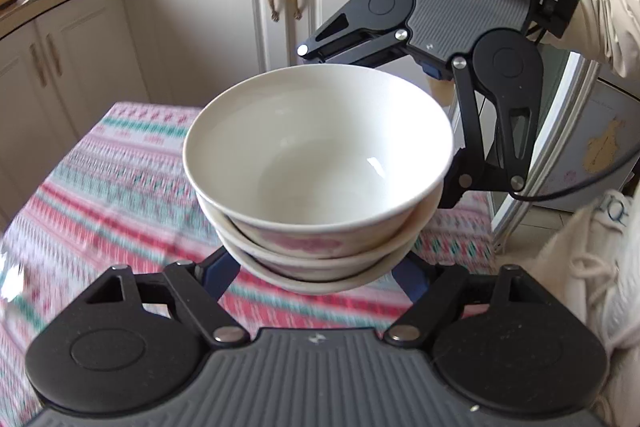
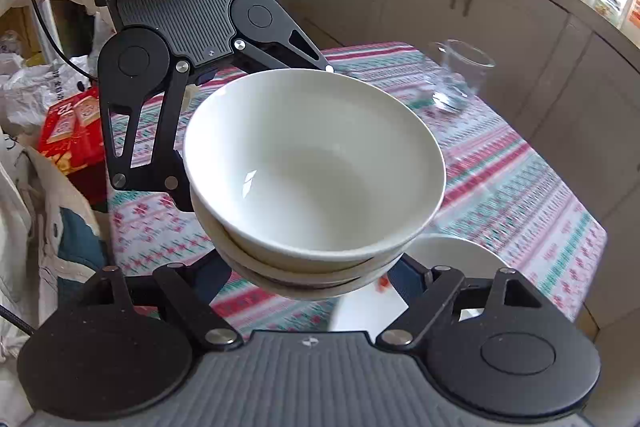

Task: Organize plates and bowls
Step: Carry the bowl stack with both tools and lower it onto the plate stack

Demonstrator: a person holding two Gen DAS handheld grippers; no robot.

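The bowls [image 1: 316, 163] look glazed ceramic, glossy and smooth, white with a pink print outside. The tablecloth [image 1: 112, 187] is patterned woven cloth, matt. Both grippers [image 1: 316, 283] [image 2: 312, 291] are matt black plastic with ribbed grey panels and shiny metal pins. The far-right glass [image 2: 460, 75] is clear.

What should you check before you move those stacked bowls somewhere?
1. Both grippers on the stack: ok. The left gripper and the right gripper each have their fingers around the lowest bowl of the stack of three nested white ceramic bowls, from opposite sides.
2. Stack off the table: ok. It hangs above the pink and green patterned tablecloth.
3. Bowls nested evenly: not ok. The top bowl sits a little askew.
4. Bowls empty: ok for the top bowl; cannot tell for the others.
5. Things below to avoid: not ok. A white ceramic plate lies under the stack, and a clear drinking glass stands farther back.
6. Firm pad contact: cannot tell, hidden under the bowls.
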